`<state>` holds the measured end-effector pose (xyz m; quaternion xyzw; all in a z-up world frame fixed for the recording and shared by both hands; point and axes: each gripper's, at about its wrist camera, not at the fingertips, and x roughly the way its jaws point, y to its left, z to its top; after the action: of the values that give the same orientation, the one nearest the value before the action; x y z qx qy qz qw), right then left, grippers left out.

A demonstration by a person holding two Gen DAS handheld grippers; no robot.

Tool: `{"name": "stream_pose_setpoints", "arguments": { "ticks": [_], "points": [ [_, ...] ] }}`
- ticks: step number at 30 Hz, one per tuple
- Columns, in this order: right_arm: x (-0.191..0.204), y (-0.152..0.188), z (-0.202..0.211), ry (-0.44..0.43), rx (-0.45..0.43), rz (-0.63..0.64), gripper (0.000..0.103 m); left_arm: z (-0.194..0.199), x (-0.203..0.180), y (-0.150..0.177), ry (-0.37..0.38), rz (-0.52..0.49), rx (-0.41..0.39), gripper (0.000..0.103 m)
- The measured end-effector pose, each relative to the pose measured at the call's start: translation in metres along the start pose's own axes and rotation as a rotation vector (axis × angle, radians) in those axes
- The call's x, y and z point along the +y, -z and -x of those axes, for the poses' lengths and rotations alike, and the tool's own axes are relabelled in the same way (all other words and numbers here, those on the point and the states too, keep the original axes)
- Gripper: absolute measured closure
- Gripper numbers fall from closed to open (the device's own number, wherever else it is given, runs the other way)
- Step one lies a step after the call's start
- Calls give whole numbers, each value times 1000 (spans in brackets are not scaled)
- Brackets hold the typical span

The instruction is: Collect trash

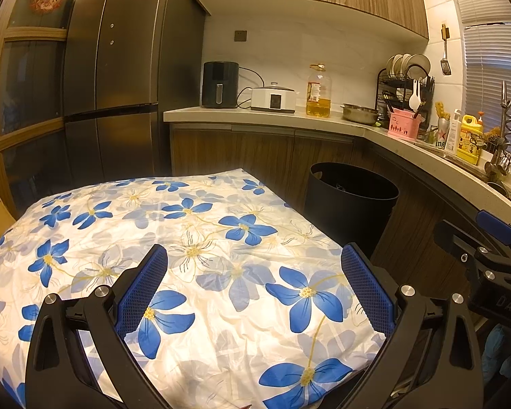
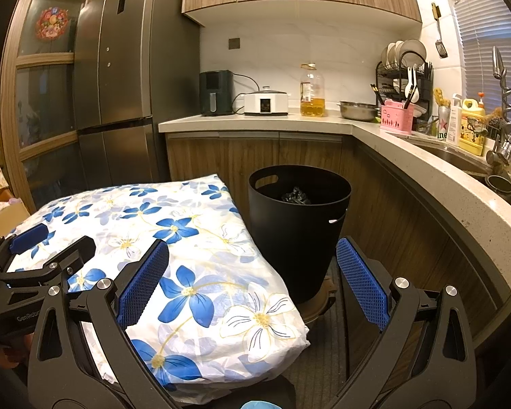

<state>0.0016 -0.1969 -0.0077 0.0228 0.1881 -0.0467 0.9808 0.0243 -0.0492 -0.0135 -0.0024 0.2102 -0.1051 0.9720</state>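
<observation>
No trash is seen on the flowered tabletop, a dark crumpled wad sits in the black bin beside it, both the left gripper and right gripper are held with fingers wide apart and empty, so collecting looks basically done unless more gets spotted.

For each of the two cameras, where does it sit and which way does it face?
Left wrist: sits on the left gripper, above the flowered cloth, facing the counter; both open fingers show, and the right gripper at the right edge.
Right wrist: sits on the right gripper, over the cloth's right edge, facing the black bin; open fingers show, and the left gripper at the left edge.
Shared: cloth, bin, fridge, counter.
</observation>
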Motion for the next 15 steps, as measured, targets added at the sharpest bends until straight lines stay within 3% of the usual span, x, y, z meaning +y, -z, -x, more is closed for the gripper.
{"name": "stream_pose_setpoints", "arguments": {
  "ticks": [15],
  "points": [
    [1, 1, 0, 0, 0, -2, 5, 1, 2, 1, -1, 4, -1, 6]
  ]
}}
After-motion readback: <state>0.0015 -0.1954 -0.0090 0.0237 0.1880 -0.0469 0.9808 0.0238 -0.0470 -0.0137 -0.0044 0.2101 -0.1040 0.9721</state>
